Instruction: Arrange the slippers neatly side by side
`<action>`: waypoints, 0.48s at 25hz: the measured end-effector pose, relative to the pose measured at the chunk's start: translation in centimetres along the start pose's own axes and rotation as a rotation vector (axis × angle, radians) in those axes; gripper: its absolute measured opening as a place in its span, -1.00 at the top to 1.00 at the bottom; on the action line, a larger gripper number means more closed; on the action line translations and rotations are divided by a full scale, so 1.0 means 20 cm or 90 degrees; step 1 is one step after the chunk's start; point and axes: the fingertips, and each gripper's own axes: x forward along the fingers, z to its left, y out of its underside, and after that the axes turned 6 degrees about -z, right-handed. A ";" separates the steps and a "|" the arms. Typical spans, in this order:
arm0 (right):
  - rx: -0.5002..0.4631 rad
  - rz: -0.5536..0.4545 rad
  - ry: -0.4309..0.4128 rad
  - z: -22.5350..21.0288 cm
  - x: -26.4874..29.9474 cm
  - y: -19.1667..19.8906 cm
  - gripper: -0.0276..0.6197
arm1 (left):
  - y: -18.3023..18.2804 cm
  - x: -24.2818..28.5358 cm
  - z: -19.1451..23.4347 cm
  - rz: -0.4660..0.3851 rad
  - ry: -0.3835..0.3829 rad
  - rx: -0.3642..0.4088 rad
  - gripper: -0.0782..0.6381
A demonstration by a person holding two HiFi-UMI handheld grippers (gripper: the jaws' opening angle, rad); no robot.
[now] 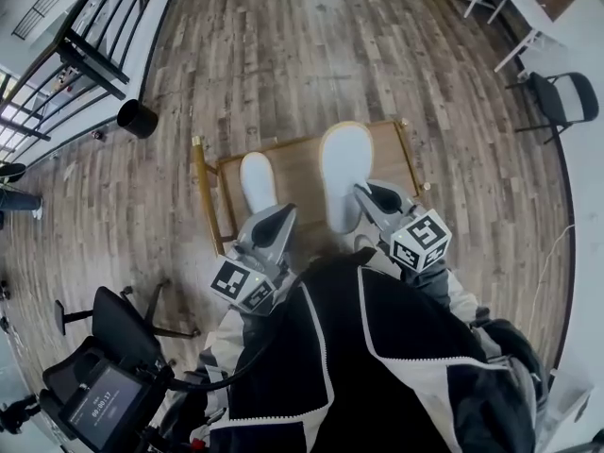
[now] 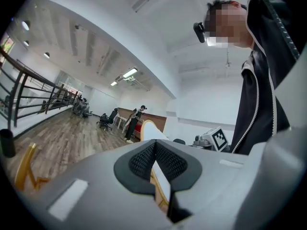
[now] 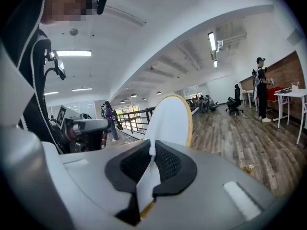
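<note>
Two white slippers with yellow rims are held up over a low wooden table (image 1: 300, 151). In the head view my left gripper (image 1: 274, 219) is shut on the heel of the smaller-looking left slipper (image 1: 256, 179). My right gripper (image 1: 370, 196) is shut on the heel of the right slipper (image 1: 343, 168), which looks larger and higher. In the left gripper view the left slipper (image 2: 149, 131) stands edge-on, pinched in the left gripper (image 2: 154, 150). The right gripper view shows the right slipper (image 3: 171, 120) as a broad white sole rising from the shut right gripper (image 3: 152, 155).
A black bin (image 1: 138, 118) stands on the plank floor at the left, by a dark railing (image 1: 90, 41). A black office chair (image 1: 115, 326) is near my left side. A folding chair (image 1: 562, 98) and a white table (image 1: 514, 0) stand at the right.
</note>
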 end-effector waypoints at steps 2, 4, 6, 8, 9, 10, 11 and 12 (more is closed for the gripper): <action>-0.001 -0.002 -0.004 0.04 -0.01 0.00 0.83 | 0.00 -0.02 0.01 0.000 -0.005 -0.004 0.73; -0.002 0.006 -0.005 0.05 0.00 0.02 0.83 | 0.00 -0.04 0.02 -0.001 -0.008 -0.005 0.73; 0.000 0.019 -0.004 0.03 0.05 0.08 0.83 | 0.02 -0.06 0.02 -0.001 -0.011 -0.009 0.73; -0.005 0.039 -0.008 0.02 0.13 0.17 0.83 | 0.03 -0.10 0.03 -0.001 -0.014 -0.011 0.73; -0.011 0.054 -0.010 0.02 0.18 0.22 0.83 | 0.03 -0.13 0.03 -0.001 -0.017 -0.011 0.73; -0.014 0.070 -0.012 0.02 0.23 0.27 0.83 | 0.02 -0.16 0.04 -0.002 -0.021 -0.011 0.73; -0.013 0.086 -0.013 0.04 0.29 0.31 0.83 | 0.00 -0.21 0.05 -0.002 -0.026 -0.011 0.73; -0.009 0.102 -0.013 0.05 0.35 0.34 0.83 | -0.02 -0.25 0.05 -0.002 -0.032 -0.012 0.73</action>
